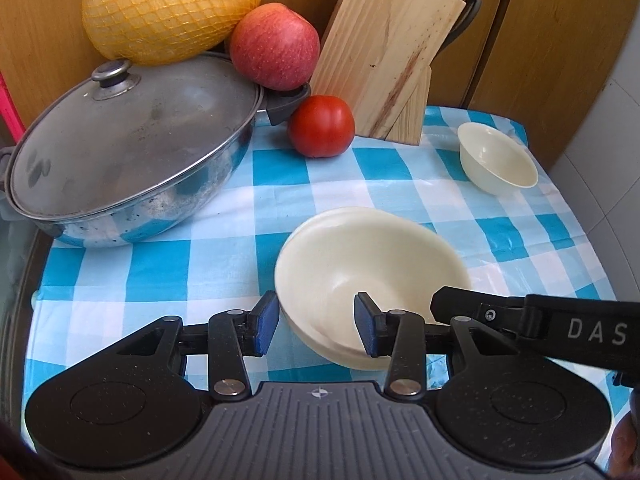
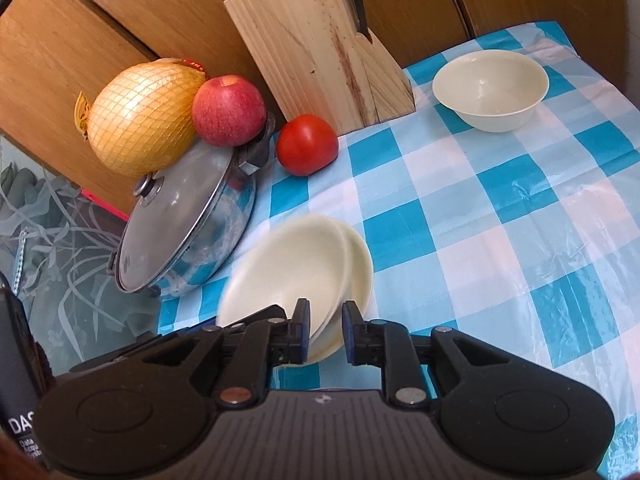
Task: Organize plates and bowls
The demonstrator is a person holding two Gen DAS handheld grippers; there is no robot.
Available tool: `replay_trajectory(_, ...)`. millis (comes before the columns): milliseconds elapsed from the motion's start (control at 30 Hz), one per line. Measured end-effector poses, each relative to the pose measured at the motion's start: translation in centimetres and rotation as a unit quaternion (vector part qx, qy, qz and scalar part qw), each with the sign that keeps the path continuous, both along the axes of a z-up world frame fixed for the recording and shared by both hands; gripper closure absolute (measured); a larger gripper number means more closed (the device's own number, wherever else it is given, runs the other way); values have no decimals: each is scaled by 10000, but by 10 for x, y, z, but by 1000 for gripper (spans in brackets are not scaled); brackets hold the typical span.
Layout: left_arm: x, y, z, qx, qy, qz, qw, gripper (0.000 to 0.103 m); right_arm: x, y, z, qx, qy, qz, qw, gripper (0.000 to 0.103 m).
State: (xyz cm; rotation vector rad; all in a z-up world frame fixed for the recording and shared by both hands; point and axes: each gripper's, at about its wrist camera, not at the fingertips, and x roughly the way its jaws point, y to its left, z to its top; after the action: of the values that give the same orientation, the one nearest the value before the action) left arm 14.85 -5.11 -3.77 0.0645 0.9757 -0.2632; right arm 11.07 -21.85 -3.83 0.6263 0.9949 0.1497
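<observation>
Stacked bowls (image 1: 372, 264) nearest, lidded pot (image 1: 128, 160) just beside — tomato (image 1: 321, 126) behind

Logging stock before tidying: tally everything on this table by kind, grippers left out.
Cream dishes: 3 (nested pair, lone bowl)
Lidded pot: 1
Knife block: 1
Netted pomelo: 1
Apple: 1
Tomato: 1
Total: 8
</observation>
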Motion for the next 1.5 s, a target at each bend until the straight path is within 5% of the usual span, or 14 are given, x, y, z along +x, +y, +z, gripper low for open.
replay_trajectory(667,-4,-4,16,-38,-327,-22,9995,52,-8,-23,14,-212,-356,-338,9986,81)
replay_trajectory(1233,12,-64,19,-107,-527,-475,9974,47,-1,-86,10,-565,-367,-1128,9913,81)
replay_trajectory(1500,36,-95,8,-195,-312,-601,9975,47,5,-127,5,-595,-371,-1655,9837,81)
